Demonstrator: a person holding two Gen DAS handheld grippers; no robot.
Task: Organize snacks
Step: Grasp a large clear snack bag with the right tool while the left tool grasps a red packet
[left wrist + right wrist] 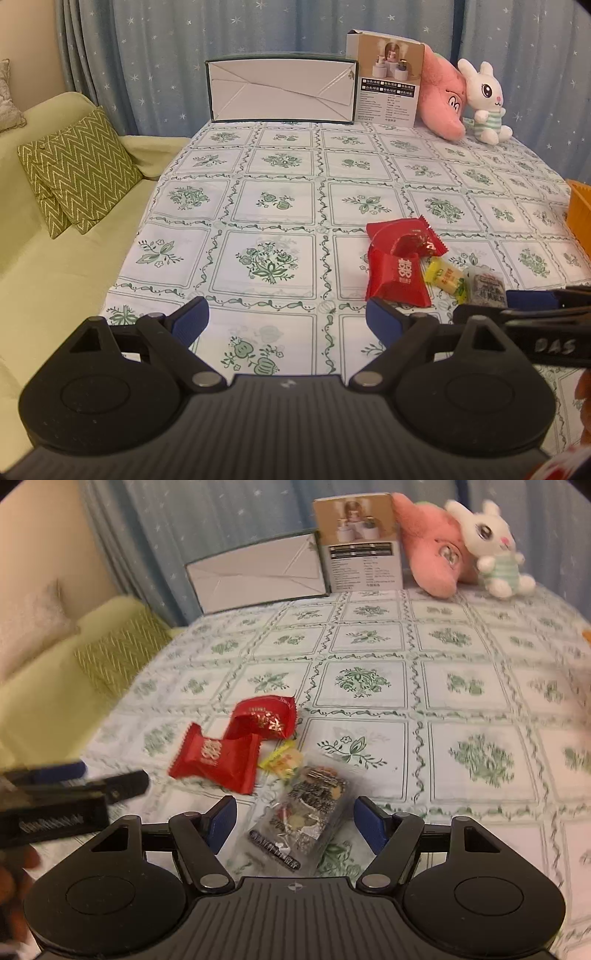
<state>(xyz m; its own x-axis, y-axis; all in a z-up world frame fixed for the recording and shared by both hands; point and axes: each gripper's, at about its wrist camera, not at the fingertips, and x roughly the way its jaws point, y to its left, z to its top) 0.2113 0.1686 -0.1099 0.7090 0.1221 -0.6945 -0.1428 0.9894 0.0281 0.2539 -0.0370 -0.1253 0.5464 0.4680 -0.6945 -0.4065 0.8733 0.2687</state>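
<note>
Several wrapped snacks lie together on the floral tablecloth. Two red packets, a yellow candy and a clear patterned packet show right of centre in the left wrist view. My left gripper is open and empty, just left of the near red packet. In the right wrist view my right gripper is open, with the clear packet lying on the cloth between its fingers. The red packets and yellow candy lie just beyond.
An orange basket stands at the table's right edge. At the back stand an open green-edged box, a product carton, a pink plush and a white rabbit plush. A green sofa with a zigzag cushion lies left.
</note>
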